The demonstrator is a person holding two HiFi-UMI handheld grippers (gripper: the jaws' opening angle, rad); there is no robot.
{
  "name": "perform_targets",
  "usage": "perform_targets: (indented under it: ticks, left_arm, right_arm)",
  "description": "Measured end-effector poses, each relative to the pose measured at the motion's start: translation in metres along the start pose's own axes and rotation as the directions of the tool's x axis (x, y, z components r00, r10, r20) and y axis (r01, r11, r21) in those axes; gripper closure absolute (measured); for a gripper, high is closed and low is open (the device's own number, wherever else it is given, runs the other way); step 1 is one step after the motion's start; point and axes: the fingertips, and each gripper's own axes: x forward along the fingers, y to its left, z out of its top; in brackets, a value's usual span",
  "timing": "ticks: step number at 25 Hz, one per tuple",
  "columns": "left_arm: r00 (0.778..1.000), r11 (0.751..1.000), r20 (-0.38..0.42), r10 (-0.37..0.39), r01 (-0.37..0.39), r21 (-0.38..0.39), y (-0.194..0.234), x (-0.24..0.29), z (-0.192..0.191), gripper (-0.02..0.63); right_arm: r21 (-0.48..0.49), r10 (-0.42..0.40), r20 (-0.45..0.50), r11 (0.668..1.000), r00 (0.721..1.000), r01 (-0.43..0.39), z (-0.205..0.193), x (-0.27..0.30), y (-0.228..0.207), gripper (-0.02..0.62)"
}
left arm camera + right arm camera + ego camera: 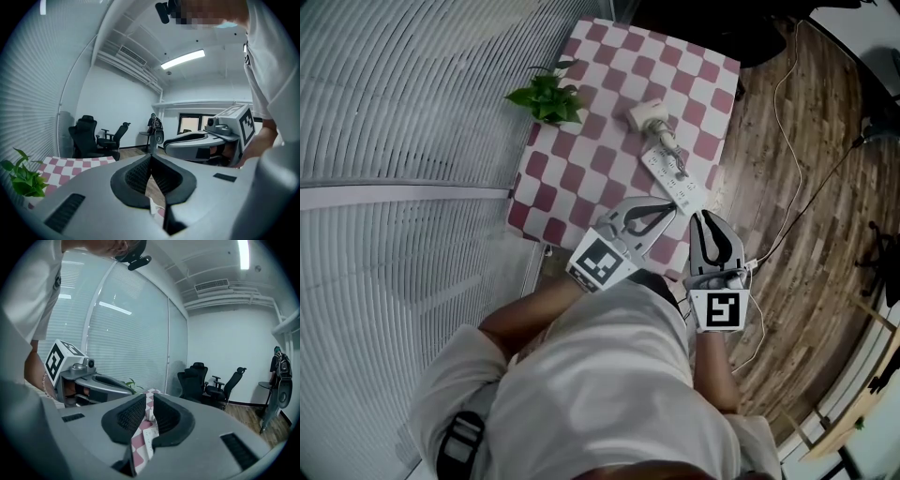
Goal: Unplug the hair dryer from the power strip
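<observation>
Sitting on the far half of the checkered table (pixel 581 159), the hair dryer (pixel 647 116) is white, with its cord end at the far end of the power strip (pixel 673 180); plug seating is too small to confirm. The strip lies diagonally just nearer than the dryer, running toward the table's right near corner. The left gripper (pixel 671 208) has its tips just over the strip's near end, whether touching I cannot tell, and well short of the dryer. Its own view shows the left gripper's (pixel 151 158) pads meeting at the tip, closed on nothing, with floor and a bit of white cable in the gap below. The right gripper (pixel 701 221) is beside it to the right, at the table's near right edge, apart from the strip. Right gripper view: jaws pinched to a thin slit, nothing between them, checkered cloth and part of the white strip visible through it (pixel 149 397). A plant (pixel 547 98) stands at the table's far left edge, clear of both grippers. A white cable (pixel 787 103) runs across the wooden floor (pixel 806 234) right of the table. Blinds (pixel 394 112) are to the left and office chairs (pixel 86 136) beyond. Nothing stands between the tips and the strip.
</observation>
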Motion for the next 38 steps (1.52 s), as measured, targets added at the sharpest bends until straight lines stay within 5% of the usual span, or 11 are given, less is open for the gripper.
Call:
perform_targets:
  ticks: [20, 38]
  left_arm:
    - [0.987, 1.0, -0.162, 0.02, -0.019, 0.01, 0.042, 0.053, -0.093, 0.577]
    - [0.934, 1.0, -0.355, 0.03, -0.031, 0.0, 0.073, 0.088, -0.178, 0.577]
  right_arm:
    - [0.029, 0.054, -0.202, 0.998, 0.978, -0.049, -0.111, 0.063, -0.021, 0.476]
    - [0.051, 0.096, -0.33, 0.995, 0.939, -0.084, -0.195, 0.113, -0.042, 0.42]
